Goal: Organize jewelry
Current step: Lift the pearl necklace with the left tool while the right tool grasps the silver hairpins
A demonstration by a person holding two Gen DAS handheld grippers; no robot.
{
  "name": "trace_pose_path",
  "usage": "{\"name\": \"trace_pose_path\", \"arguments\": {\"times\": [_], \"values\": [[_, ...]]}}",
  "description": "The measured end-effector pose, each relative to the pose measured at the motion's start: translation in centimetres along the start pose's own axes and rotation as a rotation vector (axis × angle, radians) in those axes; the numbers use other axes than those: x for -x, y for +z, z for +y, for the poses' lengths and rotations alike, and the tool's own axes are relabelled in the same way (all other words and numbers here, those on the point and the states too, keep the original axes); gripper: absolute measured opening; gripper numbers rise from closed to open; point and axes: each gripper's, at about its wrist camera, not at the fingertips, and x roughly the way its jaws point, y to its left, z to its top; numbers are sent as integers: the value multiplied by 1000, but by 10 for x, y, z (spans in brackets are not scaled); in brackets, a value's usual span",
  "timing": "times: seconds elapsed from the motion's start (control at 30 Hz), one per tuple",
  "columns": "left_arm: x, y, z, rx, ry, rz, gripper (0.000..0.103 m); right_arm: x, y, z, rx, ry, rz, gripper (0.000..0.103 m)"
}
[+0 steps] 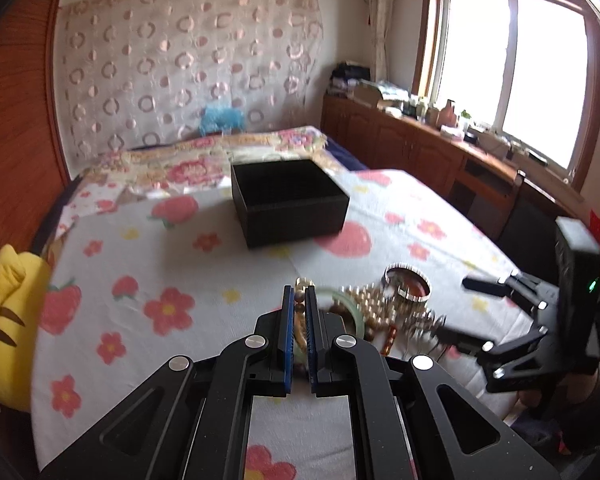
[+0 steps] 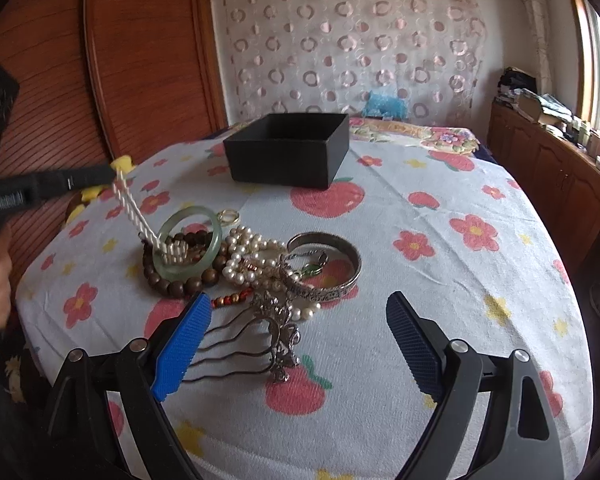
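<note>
left gripper (image 1: 299, 300): fingers pinched on a pearl strand (image 2: 134, 209), pulled taut and slanting up out of the pile | right gripper (image 2: 298, 322): fingers spread wide, holding nothing, over the silver hair comb (image 2: 276, 340) | pile: jade bangle (image 2: 188, 246), wooden beads (image 2: 168, 280), silver cuff (image 2: 332, 264) on floral cloth (image 2: 440, 280) | black box (image 2: 286, 150) open, well beyond

One black box (image 2: 286, 150), one green jade bangle (image 2: 188, 240), one silver bangle (image 2: 332, 268), one ornate metal hair comb (image 2: 268, 336). One string of brown wooden beads (image 2: 172, 284), one white bead strand (image 2: 130, 208), one small gold ring (image 2: 229, 216). Pearl strands (image 2: 244, 256) tangled, number unclear.
</note>
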Motion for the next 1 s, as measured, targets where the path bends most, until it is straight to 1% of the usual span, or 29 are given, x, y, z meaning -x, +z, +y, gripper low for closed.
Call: {"name": "trace_pose_path", "arguments": {"times": [0.17,0.33,0.47,0.53,0.57,0.63,0.67,0.7,0.77,0.87,1.0], "values": [[13,15,-1,-4,-8,-53,4,-3,0,0,12,23,34,74],[22,31,-5,-20,-8,-99,4,-4,2,-2,18,37,60,64],[29,42,-10,-33,-8,-128,4,-10,-1,-2,13,76,111,60],[30,45,-11,-38,-9,-136,4,-14,-2,0,16,82,128,57],[30,47,-11,-40,-8,-139,4,-16,-2,0,17,85,136,53],[30,49,-11,-42,-9,-144,4,-19,-3,2,24,81,145,48],[30,51,-12,-43,-11,-146,4,-20,-3,2,25,79,148,41],[30,53,-12,-46,-11,-150,4,-20,-3,1,25,77,151,38],[31,56,-13,-51,-7,-158,4,-20,-2,-1,20,87,156,24],[33,61,-13,-55,-1,-171,4,-18,0,-3,18,94,155,19],[33,67,-11,-55,8,-180,4,-7,6,-3,22,100,128,17]]}}
